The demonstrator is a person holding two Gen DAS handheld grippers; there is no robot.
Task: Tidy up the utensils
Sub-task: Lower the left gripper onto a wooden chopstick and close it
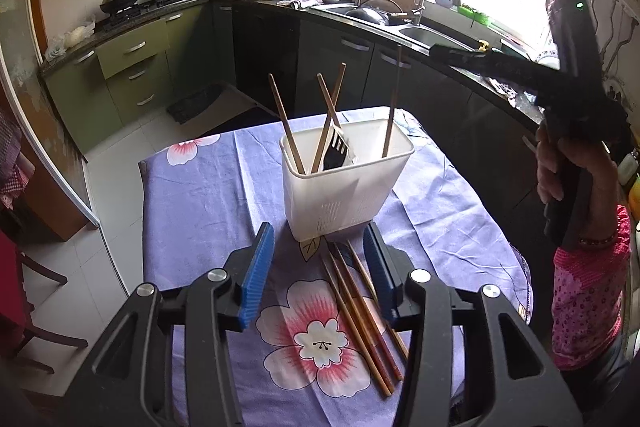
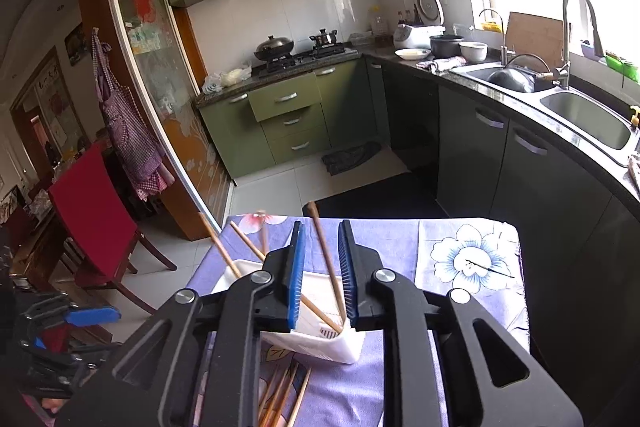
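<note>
A white utensil holder (image 1: 344,183) stands on the purple floral tablecloth (image 1: 200,195). It holds several wooden chopsticks (image 1: 285,123) and a black fork (image 1: 336,151). Several more chopsticks (image 1: 360,311) lie on the cloth in front of it, between the blue pads of my left gripper (image 1: 320,259), which is open and empty. My right gripper (image 2: 322,267) hovers above the holder (image 2: 320,339), open, with an upright chopstick (image 2: 326,259) standing free between its pads. The right gripper also shows in the left wrist view (image 1: 520,67), held high at the right.
The table edge (image 1: 142,163) drops to a tiled floor on the left. A kitchen counter with a sink (image 1: 424,33) and faucet runs behind and to the right. A red chair (image 2: 92,211) stands at the left. A stove with a wok (image 2: 274,49) is at the back.
</note>
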